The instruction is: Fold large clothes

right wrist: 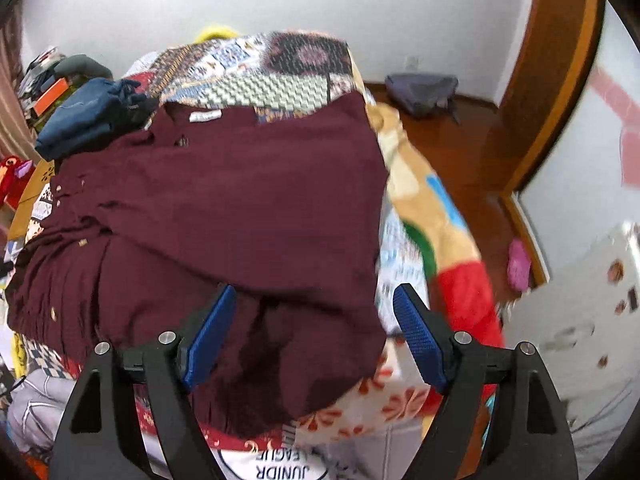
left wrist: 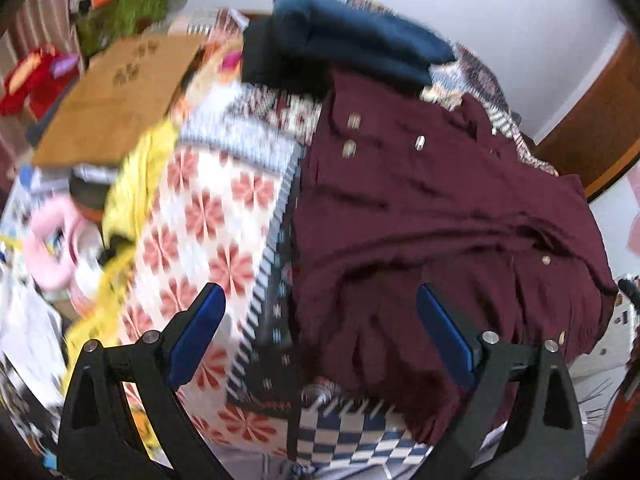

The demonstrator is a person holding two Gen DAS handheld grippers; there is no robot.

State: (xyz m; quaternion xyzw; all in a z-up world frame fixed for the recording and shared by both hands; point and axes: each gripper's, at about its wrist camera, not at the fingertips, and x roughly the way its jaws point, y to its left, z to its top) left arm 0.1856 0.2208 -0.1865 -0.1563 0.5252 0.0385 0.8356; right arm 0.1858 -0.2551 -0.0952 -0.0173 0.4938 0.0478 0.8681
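A large maroon button-up garment (left wrist: 440, 216) lies spread on a patterned patchwork bedspread (left wrist: 208, 216). It also shows in the right wrist view (right wrist: 240, 208), with its collar label at the far side. My left gripper (left wrist: 320, 300) is open and empty, hovering over the garment's near left edge. My right gripper (right wrist: 314, 300) is open and empty over the garment's near right corner. Neither gripper holds cloth.
A folded blue garment (left wrist: 360, 40) lies at the far end of the bed, also seen in the right wrist view (right wrist: 88, 116). A cardboard box (left wrist: 116, 92), yellow cloth (left wrist: 132, 184) and toys crowd the left. A colourful blanket (right wrist: 436, 216) hangs off the right edge.
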